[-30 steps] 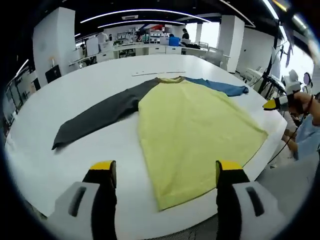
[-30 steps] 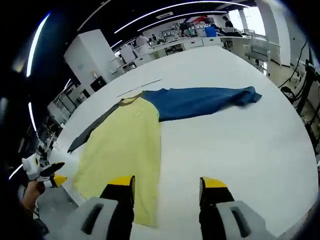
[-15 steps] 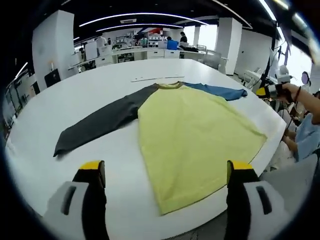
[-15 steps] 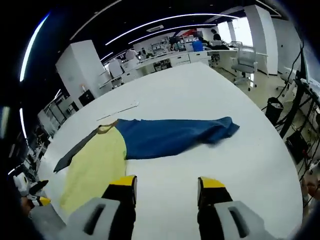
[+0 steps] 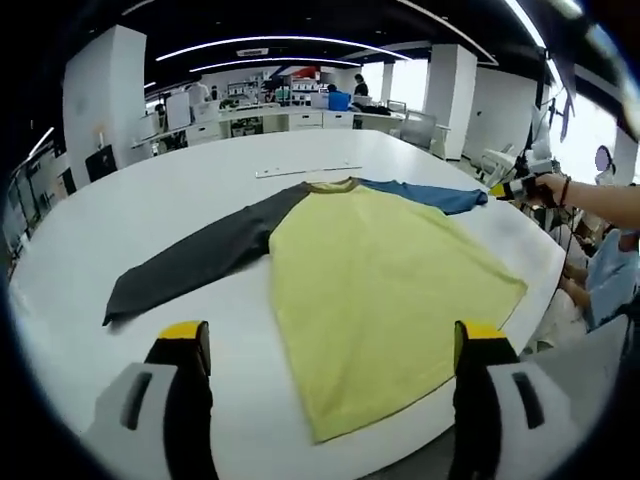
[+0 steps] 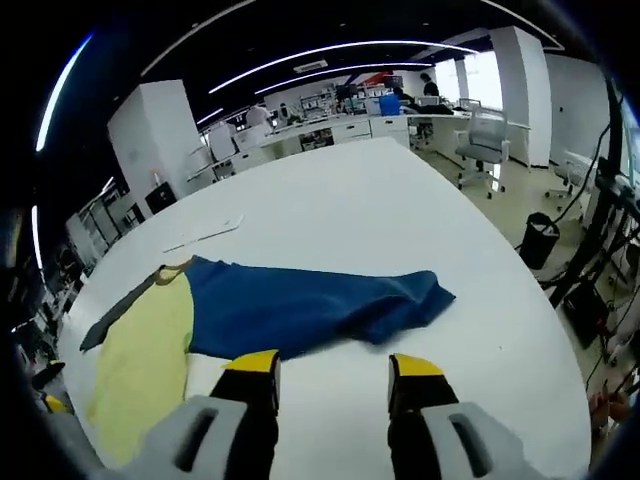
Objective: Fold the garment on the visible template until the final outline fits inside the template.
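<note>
Nearest in the left gripper view, my left gripper (image 5: pixel 335 345) hangs over the near edge of the white table (image 5: pixel 200 170); its 2 yellow-tipped jaws stand wide apart and grasp nothing. Just beyond them lies the garment (image 5: pixel 380 270), spread flat on the table: a pale yellow body whose hem corner points toward me, a dark grey sleeve (image 5: pixel 195 262) stretched out to the left, and a blue sleeve (image 5: pixel 430 195) running to the right from the collar. At the far right of this view a hand holds the right gripper (image 5: pixel 505 188) near the cuff of the blue sleeve; I cannot tell from here whether it touches the cloth. Past the collar, a thin pale strip (image 5: pixel 305 170) lies on the tabletop, apart from the garment.

In the right gripper view, my right gripper (image 6: pixel 333 368) sits low over the table (image 6: pixel 400 190), its 2 jaws parted and empty, with the lower edge of the blue sleeve (image 6: pixel 310 310) just ahead of the fingertips (image 6: pixel 415 366). The sleeve is slightly rumpled at its cuff end. Left of it, the yellow body (image 6: pixel 140 350) continues, with the grey sleeve (image 6: pixel 120 312) beyond. Farther off stand desks, an office chair (image 6: pixel 480 135) and a white pillar (image 6: pixel 160 125).
</note>
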A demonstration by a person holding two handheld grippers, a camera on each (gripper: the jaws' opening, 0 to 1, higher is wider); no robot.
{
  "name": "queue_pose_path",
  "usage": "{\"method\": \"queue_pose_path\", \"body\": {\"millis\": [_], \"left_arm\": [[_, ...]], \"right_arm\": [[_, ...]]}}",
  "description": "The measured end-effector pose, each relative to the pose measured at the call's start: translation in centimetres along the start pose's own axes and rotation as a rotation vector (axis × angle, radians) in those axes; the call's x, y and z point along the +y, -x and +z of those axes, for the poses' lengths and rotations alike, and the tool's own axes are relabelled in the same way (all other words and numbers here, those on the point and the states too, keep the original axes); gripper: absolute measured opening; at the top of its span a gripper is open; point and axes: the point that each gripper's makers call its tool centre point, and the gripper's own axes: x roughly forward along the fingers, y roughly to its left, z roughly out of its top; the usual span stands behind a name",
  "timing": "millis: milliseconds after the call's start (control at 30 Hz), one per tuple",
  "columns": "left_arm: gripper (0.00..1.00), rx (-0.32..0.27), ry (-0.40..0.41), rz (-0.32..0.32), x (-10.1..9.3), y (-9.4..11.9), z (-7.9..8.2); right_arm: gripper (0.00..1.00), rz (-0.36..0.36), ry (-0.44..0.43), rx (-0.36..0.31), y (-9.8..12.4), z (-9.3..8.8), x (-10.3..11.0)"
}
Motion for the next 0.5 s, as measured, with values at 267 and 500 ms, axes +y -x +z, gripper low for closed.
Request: {"method": "queue_pose_path", "body": {"millis": [267,500], "left_arm": [[0.92,-0.079,0.037,0.024,0.8,0.7,1.5],[0.9,-0.061,0.038,0.042,1.3,0.7,1.1]], "right_arm": [[0.27,-0.048,-0.134,-0.027,-1.4,0.7,-1.6],[0.18,-0.08,-0.108,-0.008,-2.3,0.6,-1.9]]}}
